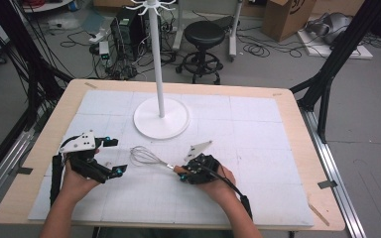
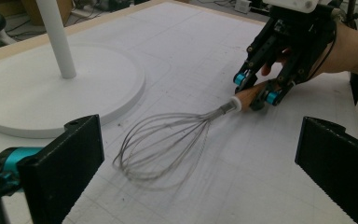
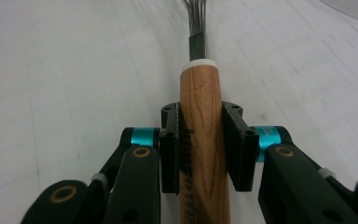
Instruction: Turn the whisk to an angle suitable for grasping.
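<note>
White mat (image 1: 258, 188), whisk (image 1: 146, 156) mid-table in right gripper (image 1: 182, 171), margins open.

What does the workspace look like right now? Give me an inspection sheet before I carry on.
Surface: wooden table covered by a white gridded mat; a few small dark specks on the mat.
Job's things: whisk lying on the mat, wooden handle toward the right gripper; white hook stand upright on its round base behind it.
Clutter: nothing seen on the mat.
Grippers: right gripper has its jaws shut on the whisk handle; left gripper is open, jaws wide, facing the wire loops without touching them.
Cables: one black cable trails from the right gripper along the forearm.
Surroundings: black stool, cardboard box, electronics and loose cables on the floor.
</note>
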Demonstrator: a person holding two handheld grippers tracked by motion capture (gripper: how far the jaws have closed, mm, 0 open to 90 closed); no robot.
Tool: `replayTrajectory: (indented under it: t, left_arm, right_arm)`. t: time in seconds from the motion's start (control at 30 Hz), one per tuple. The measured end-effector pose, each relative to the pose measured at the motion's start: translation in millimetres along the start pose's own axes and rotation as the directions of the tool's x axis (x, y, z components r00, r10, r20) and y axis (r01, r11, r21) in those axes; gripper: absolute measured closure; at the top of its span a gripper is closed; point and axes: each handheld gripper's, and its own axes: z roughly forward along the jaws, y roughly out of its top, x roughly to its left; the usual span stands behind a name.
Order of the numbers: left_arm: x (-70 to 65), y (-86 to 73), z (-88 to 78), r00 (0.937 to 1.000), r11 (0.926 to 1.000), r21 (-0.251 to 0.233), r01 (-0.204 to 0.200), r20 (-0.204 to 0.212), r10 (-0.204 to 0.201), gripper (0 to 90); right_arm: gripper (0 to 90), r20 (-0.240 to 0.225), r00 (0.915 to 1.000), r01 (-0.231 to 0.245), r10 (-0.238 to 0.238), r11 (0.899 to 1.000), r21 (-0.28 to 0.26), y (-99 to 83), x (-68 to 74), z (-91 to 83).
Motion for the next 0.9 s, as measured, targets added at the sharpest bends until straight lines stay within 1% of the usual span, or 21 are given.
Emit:
replayTrajectory:
  t: [0.13, 0.27, 0.37, 0.43, 0.47, 0.5, 0.6, 0.63, 0.7, 0.8, 0.83, 0.87, 0.9]
  left_arm:
    - [-0.5, 2.0, -1.1, 1.0000, 1.0000, -0.001, -0.009, -0.003, 0.009, 1.7]
    - [-1.3, 3.4, -3.1, 0.9999, 0.9999, -0.013, -0.010, 0.001, 0.010, 1.7]
    - [-1.3, 3.5, -3.9, 0.9999, 0.9999, -0.009, -0.014, 0.001, 0.014, 1.7]
    - [-1.5, 3.8, -4.4, 0.9999, 0.9998, -0.009, -0.017, 0.001, 0.017, 1.7]
    - [-1.4, 3.7, -4.2, 0.9999, 0.9998, -0.012, -0.014, 0.001, 0.014, 1.7]
    - [-1.4, 3.7, -3.9, 0.9999, 0.9998, -0.014, -0.010, 0.003, 0.010, 1.7]
    - [-0.9, 3.4, -2.9, 1.0000, 0.9999, -0.012, -0.010, 0.001, 0.010, 1.7]
    - [-1.0, 3.2, -2.8, 1.0000, 0.9999, -0.010, -0.009, 0.001, 0.009, 1.7]
    - [-1.1, 3.1, -2.5, 0.9999, 0.9999, -0.007, -0.010, 0.002, 0.010, 1.7]
    - [-1.7, 3.1, -2.3, 0.9999, 0.9999, -0.004, -0.012, 0.002, 0.012, 1.7]
    - [-1.8, 3.1, -1.9, 0.9999, 0.9999, -0.004, -0.013, 0.005, 0.013, 1.7]
    - [-2.0, 3.0, -1.5, 0.9999, 0.9999, -0.002, -0.013, 0.004, 0.013, 1.7]
    - [-2.0, 3.1, -1.0, 0.9999, 0.9999, 0.000, -0.013, 0.004, 0.013, 1.7]
  right_arm:
    - [70.6, -0.030, 0.9987, 0.042, -0.041, 0.999, 0.002, 18.2, 3.9, 16.9]
    - [70.5, -0.049, 0.9972, 0.057, -0.057, 0.998, 0.005, 31.5, 6.9, 29.5]
    - [69.9, -0.047, 0.9958, 0.079, -0.079, 0.997, 0.014, 37.4, 8.9, 38.4]
    - [69.6, -0.048, 0.9958, 0.078, -0.077, 0.997, 0.012, 37.5, 8.8, 38.6]
    - [67.9, -0.048, 0.9963, 0.072, -0.071, 0.997, 0.016, 37.1, 8.9, 37.9]
    - [63.0, -0.036, 0.9964, 0.077, -0.076, 0.997, 0.010, 36.6, 8.2, 37.3]
    - [56.9, -0.020, 0.9982, 0.057, -0.057, 0.998, 0.008, 34.1, 7.4, 30.9]
    - [56.8, -0.021, 0.9985, 0.050, -0.050, 0.999, 0.006, 32.8, 7.4, 27.1]
    - [56.2, -0.006, 0.9982, 0.060, -0.060, 0.998, -0.003, 28.5, 6.7, 19.1]
    - [54.0, 0.015, 0.9984, 0.055, -0.055, 0.998, 0.007, 17.0, 5.6, 4.9]
    - [53.1, 0.024, 0.9990, 0.039, -0.039, 0.999, 0.002, 11.7, 5.9, -0.7]
    - [52.8, 0.028, 0.9988, 0.039, -0.039, 0.999, -0.011, 7.5, 4.9, -4.9]
    - [52.4, 0.034, 0.9990, 0.029, -0.028, 0.999, -0.024, 1.8, 4.0, -11.2]
